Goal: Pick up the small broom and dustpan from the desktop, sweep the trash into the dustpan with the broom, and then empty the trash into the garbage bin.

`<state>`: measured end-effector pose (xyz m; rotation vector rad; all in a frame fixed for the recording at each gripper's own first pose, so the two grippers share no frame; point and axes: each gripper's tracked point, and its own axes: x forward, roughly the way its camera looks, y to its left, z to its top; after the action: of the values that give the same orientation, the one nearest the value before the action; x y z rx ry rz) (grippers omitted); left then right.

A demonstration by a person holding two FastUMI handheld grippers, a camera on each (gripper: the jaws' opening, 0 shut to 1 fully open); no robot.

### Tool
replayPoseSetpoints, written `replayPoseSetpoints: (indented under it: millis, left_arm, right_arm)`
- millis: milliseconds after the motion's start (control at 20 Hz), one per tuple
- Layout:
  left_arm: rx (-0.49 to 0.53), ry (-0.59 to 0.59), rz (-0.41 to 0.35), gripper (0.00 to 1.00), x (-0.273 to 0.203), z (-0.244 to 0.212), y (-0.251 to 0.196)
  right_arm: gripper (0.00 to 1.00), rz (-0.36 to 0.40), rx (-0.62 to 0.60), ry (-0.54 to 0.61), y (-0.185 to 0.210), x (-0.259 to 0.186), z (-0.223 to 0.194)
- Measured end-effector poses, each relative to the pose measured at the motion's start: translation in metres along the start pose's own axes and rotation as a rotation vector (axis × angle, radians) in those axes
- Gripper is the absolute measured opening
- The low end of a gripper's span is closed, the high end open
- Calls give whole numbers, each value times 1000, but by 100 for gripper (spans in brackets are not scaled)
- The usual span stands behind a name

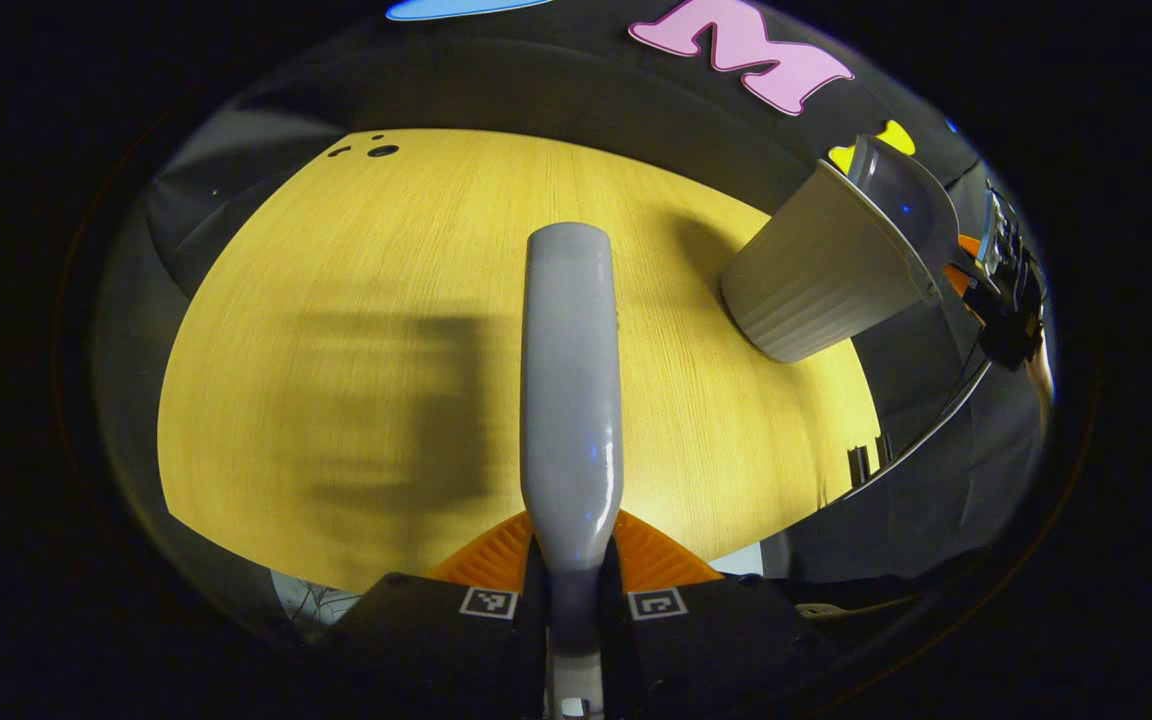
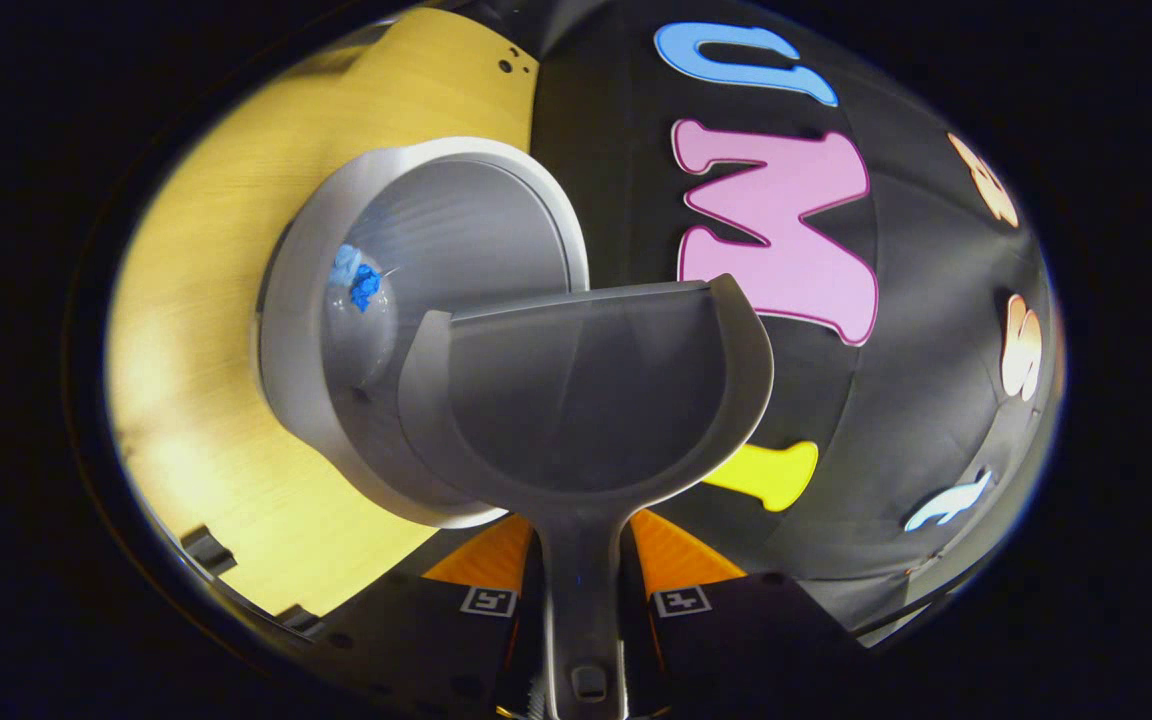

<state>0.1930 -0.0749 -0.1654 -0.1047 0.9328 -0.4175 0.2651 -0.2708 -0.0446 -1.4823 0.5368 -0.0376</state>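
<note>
In the left gripper view, my left gripper point(image 1: 573, 560) is shut on the small grey broom point(image 1: 571, 380), which points forward above the yellow wooden table point(image 1: 336, 280). In the right gripper view, my right gripper point(image 2: 576, 555) is shut on the handle of the grey dustpan point(image 2: 586, 400). The pan is held tilted at the open mouth of the white garbage bin point(image 2: 416, 230). Blue trash point(image 2: 361, 282) lies inside the bin. From the left gripper view, the bin point(image 1: 821, 275) stands at the table's right, with the dustpan point(image 1: 901, 190) at its rim and the right gripper point(image 1: 1006, 300) behind it.
Small dark holes point(image 1: 381, 150) mark the far corner of the table. The table's right edge point(image 1: 866, 460) runs close to the bin. The black cloth wall point(image 2: 936, 380) stands behind the bin and the table. A broad shadow lies on the table left of the broom.
</note>
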Motion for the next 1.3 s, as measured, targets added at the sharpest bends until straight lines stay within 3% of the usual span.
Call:
replayPoseSetpoints:
  millis: [250,550,750,950,1050,1300]
  left_arm:
    - [9,-45,30,26,-4,5,8]
    - [-35,-48,8,26,-11,0,21]
    - [-25,-59,21,26,-14,1,27]
    - [-32,-69,41,29,-18,3,31]
    - [-33,-76,56,26,-18,3,32]
    - [-27,-85,109,26,-18,3,35]
  right_arm:
    - [35,125,402,107,9,-8,-18]
    - [35,232,1080,194,21,-30,-17]
    - [35,258,1260,195,12,-34,-19]
    - [34,329,1614,126,-3,-35,-18]
    - [34,368,1701,80,-16,-39,-15]
    - [35,455,1727,-72,-20,-41,4]
